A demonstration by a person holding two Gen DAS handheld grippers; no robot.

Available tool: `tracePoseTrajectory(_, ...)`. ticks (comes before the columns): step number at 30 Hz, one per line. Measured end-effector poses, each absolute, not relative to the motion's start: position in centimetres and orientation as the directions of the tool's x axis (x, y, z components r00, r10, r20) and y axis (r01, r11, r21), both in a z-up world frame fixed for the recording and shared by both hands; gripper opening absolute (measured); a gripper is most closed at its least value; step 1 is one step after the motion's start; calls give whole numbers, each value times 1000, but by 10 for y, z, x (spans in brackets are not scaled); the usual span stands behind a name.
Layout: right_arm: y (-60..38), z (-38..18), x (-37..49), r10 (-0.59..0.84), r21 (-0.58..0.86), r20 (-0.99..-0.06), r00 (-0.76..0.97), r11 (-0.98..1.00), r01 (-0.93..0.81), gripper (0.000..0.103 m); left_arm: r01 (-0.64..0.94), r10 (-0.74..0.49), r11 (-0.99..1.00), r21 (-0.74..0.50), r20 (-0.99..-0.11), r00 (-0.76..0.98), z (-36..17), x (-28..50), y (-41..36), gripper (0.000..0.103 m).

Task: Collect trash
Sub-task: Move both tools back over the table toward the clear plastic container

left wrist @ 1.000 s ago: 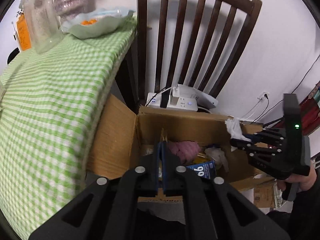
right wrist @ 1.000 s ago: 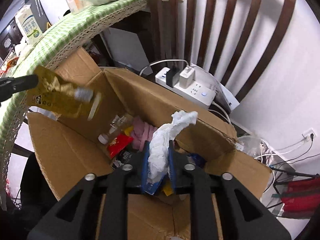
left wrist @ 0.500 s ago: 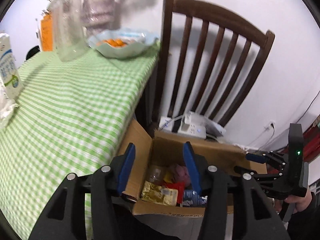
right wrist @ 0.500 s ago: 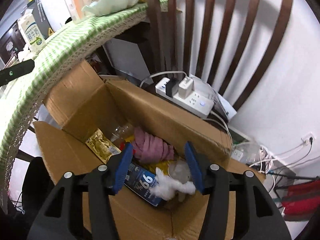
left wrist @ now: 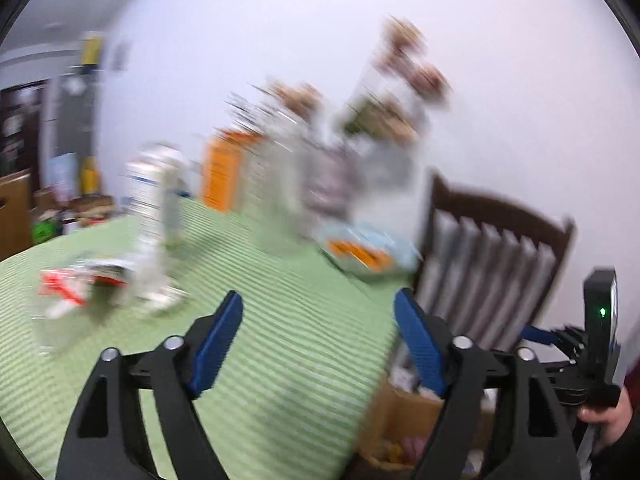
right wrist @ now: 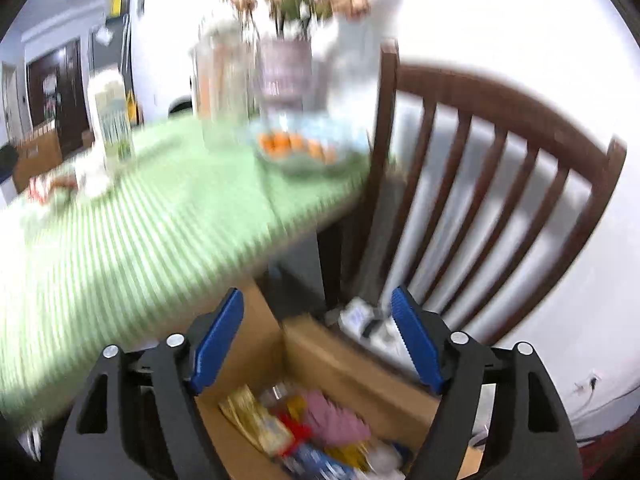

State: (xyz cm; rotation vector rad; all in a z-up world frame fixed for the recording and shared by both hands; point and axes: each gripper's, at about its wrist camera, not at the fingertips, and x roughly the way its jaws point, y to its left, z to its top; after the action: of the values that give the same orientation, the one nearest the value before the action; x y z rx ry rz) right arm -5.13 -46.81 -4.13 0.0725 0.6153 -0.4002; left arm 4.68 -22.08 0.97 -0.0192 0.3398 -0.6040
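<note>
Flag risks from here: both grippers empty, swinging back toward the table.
1. Glass jars and vases stand crowded beside the fruit bowl; a fast, blurred approach by the left gripper could topple them.
2. The red-and-white wrapper lies right next to the upright carton, so grabbing it may knock that over.

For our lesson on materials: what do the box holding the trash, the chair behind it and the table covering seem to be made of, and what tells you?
Box: plain brown cardboard, matte, with folded flaps.
Chair: dark brown wood, apparently with a slight sheen; slatted back.
Table covering: likely woven cloth, green-and-white check, matte, hanging over the edge; blur leaves the weave unclear.
</note>
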Motion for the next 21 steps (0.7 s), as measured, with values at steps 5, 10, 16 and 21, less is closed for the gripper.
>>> tracePoseTrajectory(5,-424,1,-15,-293,12,-434,852,944,330,77,386,-389,921,-56,-189,902,38,48,-133,94)
tracePoseTrajectory(10,-363,31,35,-192,20,-352,916,977,212,77,220,-219,975,-5,-142,965,57,63,-72,95)
tracePoseTrajectory(16,-288,48,74,-72,-14,-295,953,997,71,83,122,-126,992,-36,-134,983,73,79,-18,96)
tracePoseTrajectory(21,-236,42,100,11,-36,-328,945,999,-25,83,46,-45,999,-3,-212,976,61,94,5,96)
